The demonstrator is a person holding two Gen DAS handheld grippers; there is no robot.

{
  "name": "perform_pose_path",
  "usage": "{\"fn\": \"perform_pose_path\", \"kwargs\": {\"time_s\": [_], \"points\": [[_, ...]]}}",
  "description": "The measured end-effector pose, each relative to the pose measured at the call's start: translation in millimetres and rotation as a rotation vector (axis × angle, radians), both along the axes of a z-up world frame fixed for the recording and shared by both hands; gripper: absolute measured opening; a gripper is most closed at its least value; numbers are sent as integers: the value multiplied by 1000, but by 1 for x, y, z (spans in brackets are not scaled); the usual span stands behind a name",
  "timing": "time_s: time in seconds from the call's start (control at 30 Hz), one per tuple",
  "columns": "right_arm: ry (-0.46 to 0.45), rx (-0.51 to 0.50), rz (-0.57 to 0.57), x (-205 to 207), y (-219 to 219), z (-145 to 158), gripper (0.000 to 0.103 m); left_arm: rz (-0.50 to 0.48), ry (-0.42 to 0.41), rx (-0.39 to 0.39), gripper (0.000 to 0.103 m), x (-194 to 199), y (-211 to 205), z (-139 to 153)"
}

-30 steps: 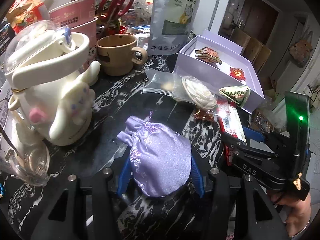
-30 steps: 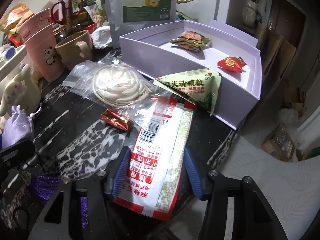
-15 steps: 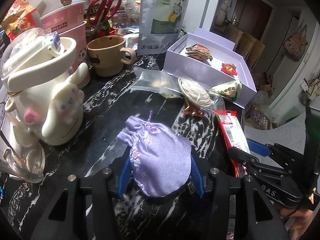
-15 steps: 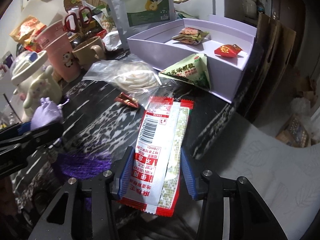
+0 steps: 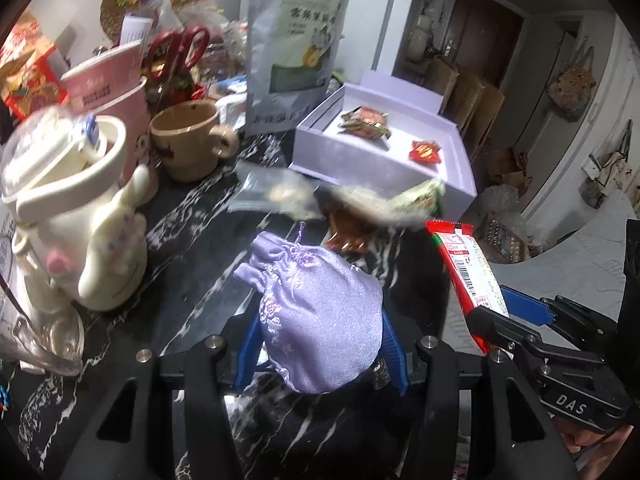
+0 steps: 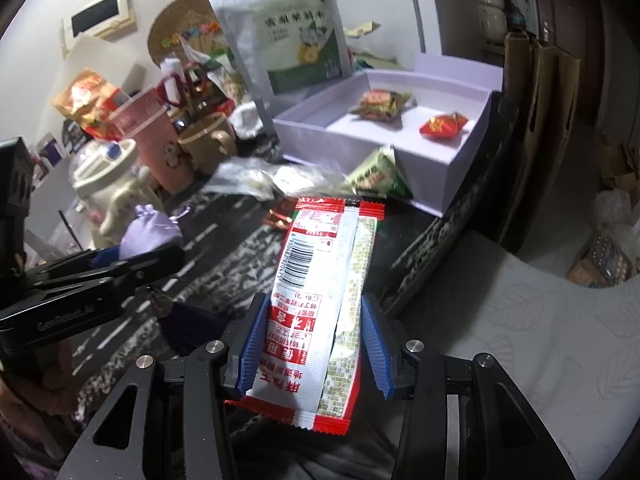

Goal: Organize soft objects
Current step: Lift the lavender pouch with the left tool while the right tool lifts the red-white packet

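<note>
With our left gripper (image 5: 320, 344) we grasp a lilac satin pouch (image 5: 316, 312) between the two blue pads, and it sits in front of the open lilac box (image 5: 376, 160), above the black marble table (image 5: 192, 232). With our right gripper (image 6: 314, 344) we clench a long red and white snack packet (image 6: 324, 280), which points toward the same box and looks lifted off the table. Inside the box lie a small red sachet (image 6: 442, 125) and a few other wrapped snacks (image 6: 380, 104), and a green triangular packet (image 6: 374, 176) leans against its front wall.
</note>
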State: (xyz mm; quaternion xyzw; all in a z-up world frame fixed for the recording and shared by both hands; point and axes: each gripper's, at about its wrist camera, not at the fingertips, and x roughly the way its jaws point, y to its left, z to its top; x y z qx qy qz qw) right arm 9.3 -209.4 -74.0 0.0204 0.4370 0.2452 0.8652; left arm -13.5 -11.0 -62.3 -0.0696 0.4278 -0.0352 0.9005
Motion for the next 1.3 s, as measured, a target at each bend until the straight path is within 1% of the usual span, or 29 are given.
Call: {"fn": "perform_pose_path", "kwargs": {"time_s": [0.37,0.67,0.83,0.93,1.03,1.3], "points": [[-89,49,-17,-3,-20,42,46,-56,-112,0,51,8,-21,42],[-212,57,-26,5,-40,89,46,-109,-249,21,51,22,-43,90],[-280,56,-27,16,-50,111,46,-139,-298,33,51,39,-56,109],[-299,75,-21,25,-55,120,46,-153,-322,32,51,49,-62,118],[-337,66,-18,38,-58,131,46,-160,-345,39,51,67,-68,128],[-399,62,-13,76,-63,152,46,-181,-394,63,51,113,-79,148]]}}
